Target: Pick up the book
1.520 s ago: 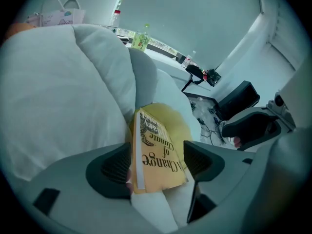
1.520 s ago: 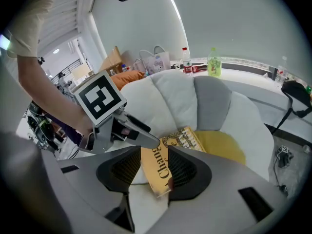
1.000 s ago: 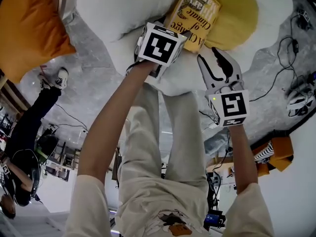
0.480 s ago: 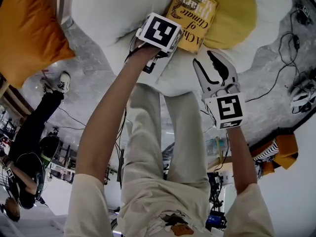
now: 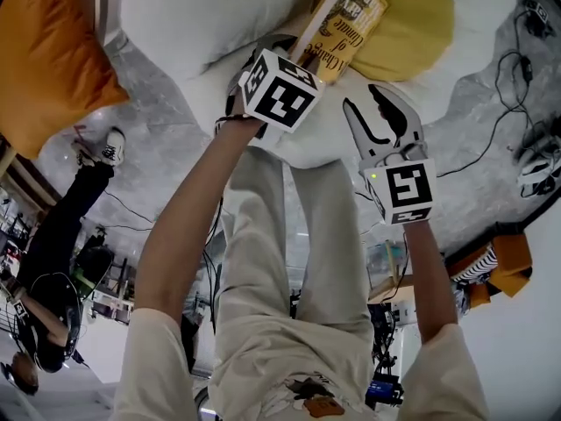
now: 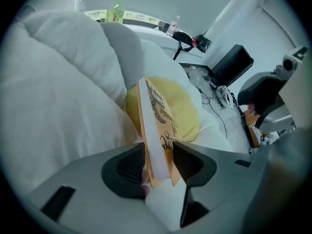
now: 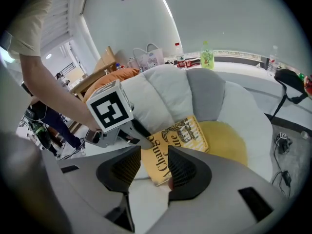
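Left gripper (image 6: 160, 162) is clamped on the yellow hardcover book with dark ornate lettering (image 6: 161, 126). Its jaws have just been closing, and both pads now press the covers at the near corner. The book stands on edge, tilted, leaning across the round yellow cushion (image 5: 412, 24).

From the head view the left jaws are hidden behind their own marker cube (image 5: 279, 90), and the book's far end is cut off at the top of the frame. The left pads cover the bottom of the title, and the book hides the near part of the cushion.

Right gripper (image 7: 148, 167) hangs just short of the cushion, jaws apart, nothing between them, clear of the book. White padded seat (image 5: 210, 16) lies bare on that side of the cushion. Beyond it, grey floor with black cables (image 5: 508, 86).
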`<action>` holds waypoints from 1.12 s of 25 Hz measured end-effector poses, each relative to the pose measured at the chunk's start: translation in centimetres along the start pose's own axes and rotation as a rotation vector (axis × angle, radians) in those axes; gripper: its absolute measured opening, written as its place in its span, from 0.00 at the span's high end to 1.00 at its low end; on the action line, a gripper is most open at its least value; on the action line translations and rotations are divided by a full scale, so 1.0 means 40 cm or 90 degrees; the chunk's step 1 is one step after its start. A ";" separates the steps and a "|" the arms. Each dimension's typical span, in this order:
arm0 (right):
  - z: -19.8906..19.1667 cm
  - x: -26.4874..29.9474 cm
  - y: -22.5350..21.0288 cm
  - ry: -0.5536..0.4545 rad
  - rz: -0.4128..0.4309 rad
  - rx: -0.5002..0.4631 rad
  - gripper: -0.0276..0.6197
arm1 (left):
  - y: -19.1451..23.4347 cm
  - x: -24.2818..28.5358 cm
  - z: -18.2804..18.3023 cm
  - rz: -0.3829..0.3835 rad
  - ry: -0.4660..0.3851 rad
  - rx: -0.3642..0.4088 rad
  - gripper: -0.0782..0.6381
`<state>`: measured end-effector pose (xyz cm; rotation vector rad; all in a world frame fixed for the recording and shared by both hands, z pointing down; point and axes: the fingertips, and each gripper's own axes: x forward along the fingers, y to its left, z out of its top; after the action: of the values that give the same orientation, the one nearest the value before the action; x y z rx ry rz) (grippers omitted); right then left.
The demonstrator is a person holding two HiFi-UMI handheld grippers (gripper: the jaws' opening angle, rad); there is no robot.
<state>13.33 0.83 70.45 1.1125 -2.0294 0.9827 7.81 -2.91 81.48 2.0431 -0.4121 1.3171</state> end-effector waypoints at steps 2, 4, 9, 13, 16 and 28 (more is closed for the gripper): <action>-0.004 -0.002 -0.008 0.003 -0.003 0.002 0.69 | -0.014 -0.001 0.007 0.016 -0.019 0.036 0.63; -0.007 -0.005 -0.016 0.004 -0.005 0.004 0.69 | -0.037 -0.006 0.020 0.008 -0.042 0.059 0.63; -0.035 -0.016 -0.021 0.013 -0.009 0.007 0.69 | -0.069 -0.001 0.025 -0.020 -0.055 0.054 0.63; -0.048 -0.029 -0.021 0.013 -0.010 0.013 0.69 | -0.100 -0.002 0.043 -0.070 -0.064 0.028 0.63; -0.060 -0.040 -0.027 0.015 -0.012 0.020 0.69 | -0.121 0.011 0.047 -0.090 -0.058 0.007 0.63; -0.077 -0.085 -0.053 0.008 -0.025 0.031 0.69 | -0.168 0.079 0.048 -0.039 -0.039 -0.009 0.64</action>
<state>17.24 4.03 70.07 1.1654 -1.9756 1.0218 14.41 0.96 81.36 2.0721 -0.3817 1.2136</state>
